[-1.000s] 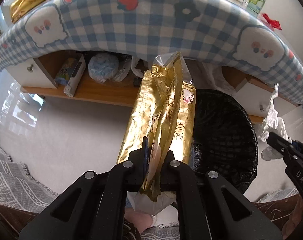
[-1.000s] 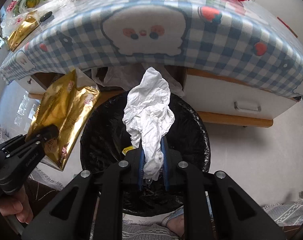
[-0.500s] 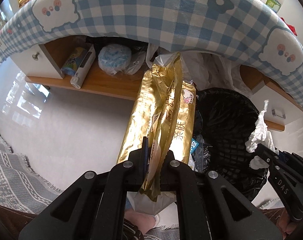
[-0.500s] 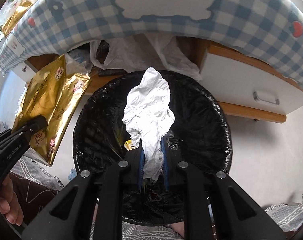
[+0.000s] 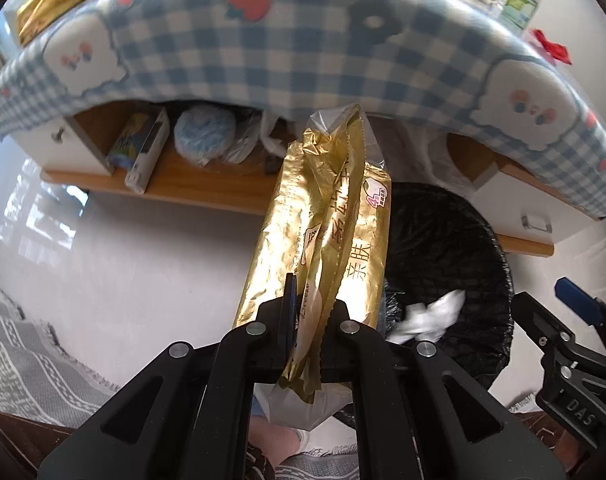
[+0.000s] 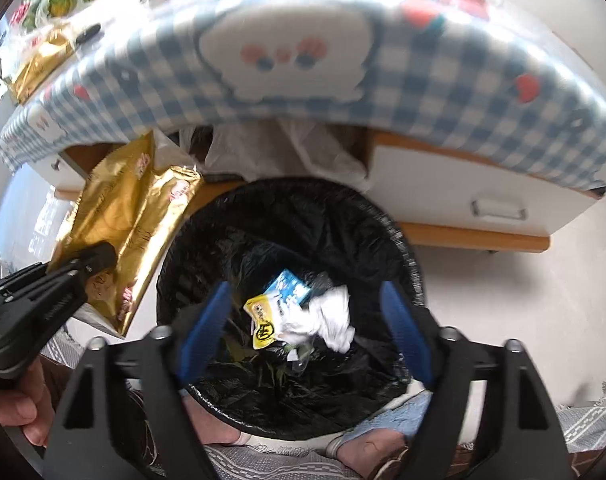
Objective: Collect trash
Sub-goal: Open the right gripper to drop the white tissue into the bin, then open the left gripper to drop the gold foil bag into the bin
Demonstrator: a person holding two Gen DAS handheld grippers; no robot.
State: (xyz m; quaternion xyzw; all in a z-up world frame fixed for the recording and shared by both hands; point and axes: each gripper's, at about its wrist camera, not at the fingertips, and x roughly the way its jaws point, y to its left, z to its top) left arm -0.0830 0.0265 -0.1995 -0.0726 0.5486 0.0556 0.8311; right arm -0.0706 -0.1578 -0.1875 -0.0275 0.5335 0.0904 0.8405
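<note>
Jaws clamped on upright gold wrapper [image 5: 323,240].

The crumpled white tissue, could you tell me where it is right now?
In the right wrist view, the tissue lies inside the black-lined bin, right of a blue-and-yellow wrapper.

Open bin mouth [image 6: 399,240] under table edge [image 6: 443,120]
</note>
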